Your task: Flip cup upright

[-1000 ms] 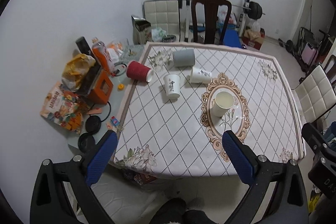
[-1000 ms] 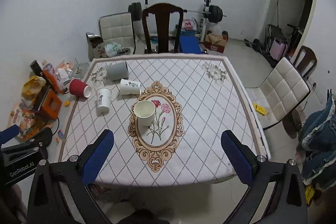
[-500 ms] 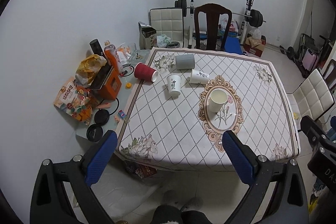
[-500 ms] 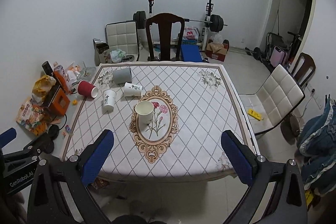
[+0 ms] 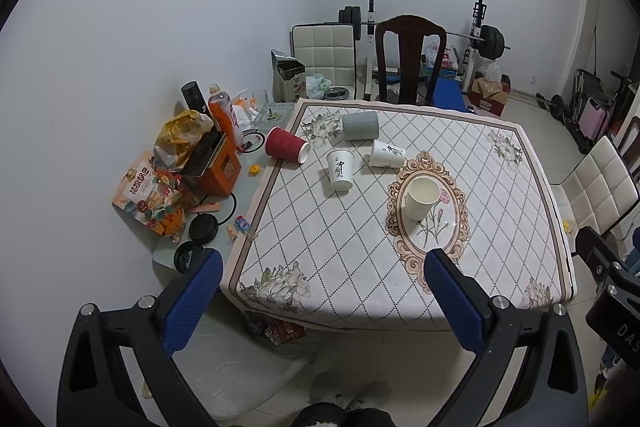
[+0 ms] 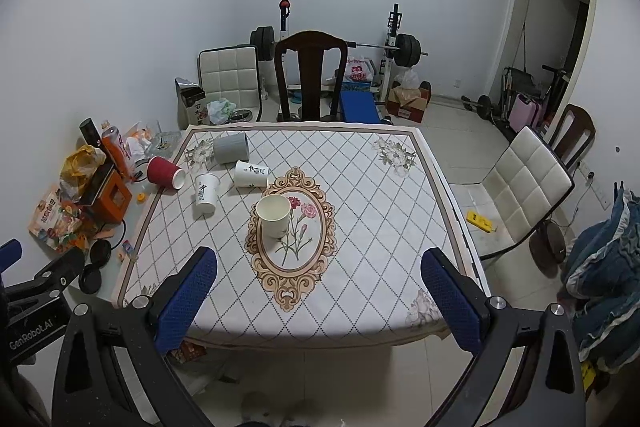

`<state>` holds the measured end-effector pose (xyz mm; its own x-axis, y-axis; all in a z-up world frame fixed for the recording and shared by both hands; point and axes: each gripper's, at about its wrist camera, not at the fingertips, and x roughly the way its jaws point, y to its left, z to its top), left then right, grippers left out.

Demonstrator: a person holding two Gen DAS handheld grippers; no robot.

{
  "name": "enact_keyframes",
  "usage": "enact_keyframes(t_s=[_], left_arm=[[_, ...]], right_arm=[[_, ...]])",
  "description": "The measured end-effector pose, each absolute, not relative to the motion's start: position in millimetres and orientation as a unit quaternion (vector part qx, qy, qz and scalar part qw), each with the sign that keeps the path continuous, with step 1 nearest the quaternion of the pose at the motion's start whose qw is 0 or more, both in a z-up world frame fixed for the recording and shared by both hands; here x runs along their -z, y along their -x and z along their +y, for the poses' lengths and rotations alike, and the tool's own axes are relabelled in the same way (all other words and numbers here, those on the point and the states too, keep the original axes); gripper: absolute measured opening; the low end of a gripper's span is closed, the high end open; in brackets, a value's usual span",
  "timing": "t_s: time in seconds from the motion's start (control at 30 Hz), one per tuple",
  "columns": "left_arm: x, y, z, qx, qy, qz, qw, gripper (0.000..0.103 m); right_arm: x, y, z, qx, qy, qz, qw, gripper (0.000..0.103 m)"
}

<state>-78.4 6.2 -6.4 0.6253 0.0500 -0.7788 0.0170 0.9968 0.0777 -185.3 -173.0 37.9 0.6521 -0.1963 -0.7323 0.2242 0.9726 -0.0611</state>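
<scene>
Two handheld grippers hang above the floor at the near edge of a square table (image 6: 360, 155) covered in a diamond-patterned cloth. The left gripper (image 5: 322, 273) has its blue pads spread wide with nothing between them. The right gripper (image 6: 318, 271) is likewise fully spread and empty.

One cream paper cup (image 6: 273, 215) stands upright, mouth up, on the oval flower medallion at the table's centre. Four more cups lie tipped on their sides at the far left of the table: a grey cup (image 6: 230, 147) farthest back, a red ribbed cup (image 6: 165, 173) at the left edge, and two white printed cups, one (image 6: 206, 195) nearer and left, the other (image 6: 251, 174) just beside the medallion's far rim.

The step in hand looks like a pause between cups: one seems done, and neither gripper is near a fallen one. The next move calls for carrying a gripper forward over the table to a tipped cup, probably the white one nearest the medallion, closing across its side wall, and turning it mouth up.

Compared with a second ago, the table looks smaller and farther off in both views, and more floor shows in front of it, so both grippers have drawn back and up. The cups have not moved.
</scene>
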Motion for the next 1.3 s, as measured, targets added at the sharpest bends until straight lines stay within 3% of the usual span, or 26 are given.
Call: enact_keyframes(t_s=[1.3], left_arm=[[3.5, 66.7, 5.6, 0.025, -0.04, 0.431, 0.901, 0.103]], right_arm=[[-30.6, 177.9, -165.6, 0.132, -0.023, 0.401, 0.906, 0.103]])
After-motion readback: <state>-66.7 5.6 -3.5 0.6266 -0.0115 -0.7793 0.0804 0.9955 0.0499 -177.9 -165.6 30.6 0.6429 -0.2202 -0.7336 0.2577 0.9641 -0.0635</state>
